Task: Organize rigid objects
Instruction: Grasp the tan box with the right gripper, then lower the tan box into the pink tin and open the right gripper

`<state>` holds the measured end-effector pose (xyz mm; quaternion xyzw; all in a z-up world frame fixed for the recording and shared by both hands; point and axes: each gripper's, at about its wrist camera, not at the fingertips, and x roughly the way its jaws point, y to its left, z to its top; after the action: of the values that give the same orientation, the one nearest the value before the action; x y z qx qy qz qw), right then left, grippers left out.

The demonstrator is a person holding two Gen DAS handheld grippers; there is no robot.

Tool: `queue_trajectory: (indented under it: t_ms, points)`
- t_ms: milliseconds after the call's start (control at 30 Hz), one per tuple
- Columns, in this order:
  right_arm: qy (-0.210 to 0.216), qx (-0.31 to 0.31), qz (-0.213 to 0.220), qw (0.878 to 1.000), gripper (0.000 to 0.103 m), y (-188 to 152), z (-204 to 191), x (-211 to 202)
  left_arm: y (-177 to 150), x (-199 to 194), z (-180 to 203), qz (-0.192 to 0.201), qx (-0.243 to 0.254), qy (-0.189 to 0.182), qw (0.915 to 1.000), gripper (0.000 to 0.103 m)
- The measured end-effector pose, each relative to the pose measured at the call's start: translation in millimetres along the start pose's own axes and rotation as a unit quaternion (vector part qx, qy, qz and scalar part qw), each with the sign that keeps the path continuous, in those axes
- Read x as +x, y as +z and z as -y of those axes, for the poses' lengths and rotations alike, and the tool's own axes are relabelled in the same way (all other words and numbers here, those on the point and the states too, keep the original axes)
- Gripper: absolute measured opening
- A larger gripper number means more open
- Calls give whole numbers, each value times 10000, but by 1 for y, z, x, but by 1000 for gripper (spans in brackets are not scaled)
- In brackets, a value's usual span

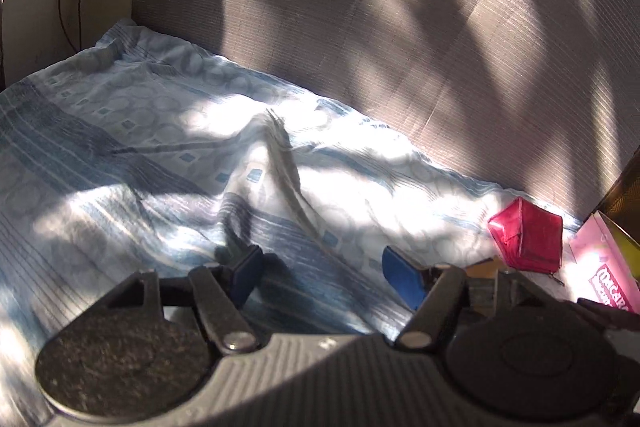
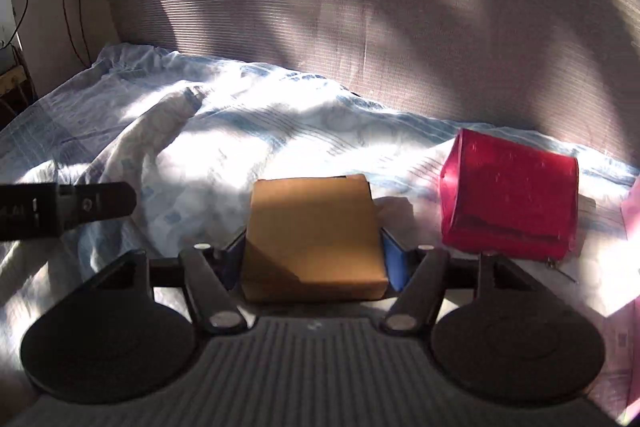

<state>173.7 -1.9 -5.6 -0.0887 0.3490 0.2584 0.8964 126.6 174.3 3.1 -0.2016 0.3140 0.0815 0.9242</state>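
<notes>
Tan cardboard box (image 2: pixel 314 239) sits flat on the rumpled blue-and-white patterned sheet (image 2: pixel 248 131), squarely between the blue pads of your right gripper (image 2: pixel 315 259); whether the pads press its sides you cannot tell. To its left, your left gripper (image 1: pixel 326 273) hangs over bare sheet, jaws apart and empty. Right of the tan box, a glossy red box (image 2: pixel 510 195) rests near the grey ribbed backrest (image 2: pixel 360 7), with a pink printed carton (image 1: pixel 604 267) beyond it.

The right tongs (image 2: pixel 314 255) straddle a tan box (image 2: pixel 314 239), a blue pad just beside each side; contact cannot be confirmed. A red box (image 2: pixel 510 195) sits to the right on the rumpled bedsheet (image 2: pixel 248 143). The left tongs (image 2: pixel 96 205) enter at left.
</notes>
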Motion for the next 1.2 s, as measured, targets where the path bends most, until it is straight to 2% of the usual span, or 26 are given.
queue_trajectory:
  t_ms: [133, 200, 300, 367, 433, 500, 600, 700, 800, 867, 933, 967, 1000, 1033, 1133, 1200]
  points:
    - [-3, -4, 9, 10000, 69, -63, 11, -77, -13, 1, 26, -160, 567, -514, 9969, 69]
    - [-215, 85, 86, 9997, 69, -91, 19, -110, -27, 0, 48, -275, 1092, -826, 9902, 70]
    - [-888, 400, 329, 9947, 70, -139, 36, -161, -49, -5, 79, -301, 1858, -1000, 9770, 70]
    - [-1327, 781, 428, 9872, 71, -164, 51, -185, -58, -11, 94, -478, 1854, -1248, 9735, 70]
    - [-1590, 1080, 534, 9799, 76, -183, 60, -201, -65, -22, 112, -764, 1704, -1731, 9670, 69]
    - [-1734, 1228, 566, 9755, 89, -196, 68, -212, -82, -47, 141, -806, 1903, -2222, 9529, 69]
    - [-1650, 1346, 608, 9752, 90, -200, 75, -219, -107, -76, 182, -1045, 2232, -2736, 9297, 69]
    - [-1570, 1303, 664, 9767, 90, -200, 74, -220, -130, -91, 213, -1308, 2530, -2965, 9116, 69]
    - [-1524, 1163, 671, 9792, 90, -203, 73, -220, -146, -92, 230, -1655, 2633, -3048, 9002, 67]
    - [-1498, 1092, 635, 9806, 90, -205, 72, -222, -154, -83, 237, -1932, 2614, -2961, 8982, 65]
    - [-1458, 1026, 602, 9821, 89, -205, 73, -220, -158, -83, 238, -1908, 2610, -2935, 8996, 65]
    - [-1372, 980, 595, 9839, 83, -205, 72, -219, -159, -83, 239, -1889, 2622, -2915, 9004, 65]
    - [-1347, 918, 656, 9844, 72, -206, 71, -220, -160, -84, 239, -1912, 2603, -2931, 8999, 61]
    - [-1327, 858, 675, 9851, 72, -207, 72, -221, -161, -85, 239, -1924, 2589, -2934, 8999, 61]
    - [-1364, 902, 845, 9829, 70, -210, 71, -224, -155, -89, 243, -1770, 2554, -2915, 9047, 55]
    - [-1387, 964, 1085, 9796, 70, -208, 73, -232, -143, -98, 246, -1618, 2505, -3060, 9041, 51]
